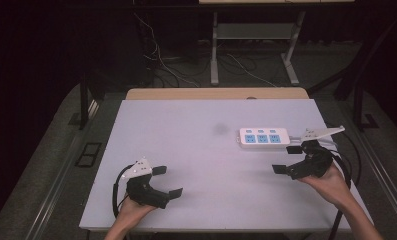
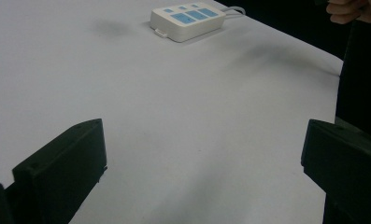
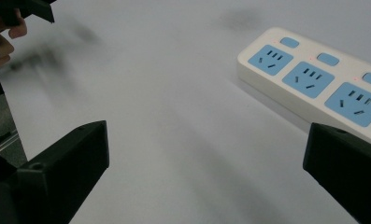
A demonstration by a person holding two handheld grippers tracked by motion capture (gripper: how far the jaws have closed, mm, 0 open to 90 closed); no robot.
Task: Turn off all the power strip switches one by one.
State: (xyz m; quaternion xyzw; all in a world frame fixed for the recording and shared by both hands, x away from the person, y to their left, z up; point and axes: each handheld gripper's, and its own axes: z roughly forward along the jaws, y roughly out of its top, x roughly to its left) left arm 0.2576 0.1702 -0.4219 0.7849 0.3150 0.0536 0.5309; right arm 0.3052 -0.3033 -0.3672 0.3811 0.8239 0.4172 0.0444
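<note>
One power strip (image 1: pixel 264 138) lies right of centre in the high view, on the white table (image 1: pixel 186 150), and we count three blue sockets on it with three small buttons above them. Two grippers frame it: the left gripper (image 1: pixel 166 181) sits at the lower left, well apart from the strip, and the right gripper (image 1: pixel 287 159) sits just below the strip's right end, near it but not touching. Both have their jaws spread wide and carry nothing. A cord seems to leave the strip's right end, though it is hard to follow behind the right gripper.

From the left gripper view, the strip (image 2: pixel 188 19) is far off at the top centre, and we see bare table between the two black jaws, which stand wide apart.

From the right gripper view, the strip (image 3: pixel 314 79) fills the upper right, close beside the right-hand jaw; the jaws are again fully parted and empty. Three sockets and three buttons show here too.

We judge the strip a stiff plastic block, light to moderate in weight, smooth and a little slippery, not fragile. We would take it across its narrow width, on the two long side walls near the middle, minding the drag of the cord.
</note>
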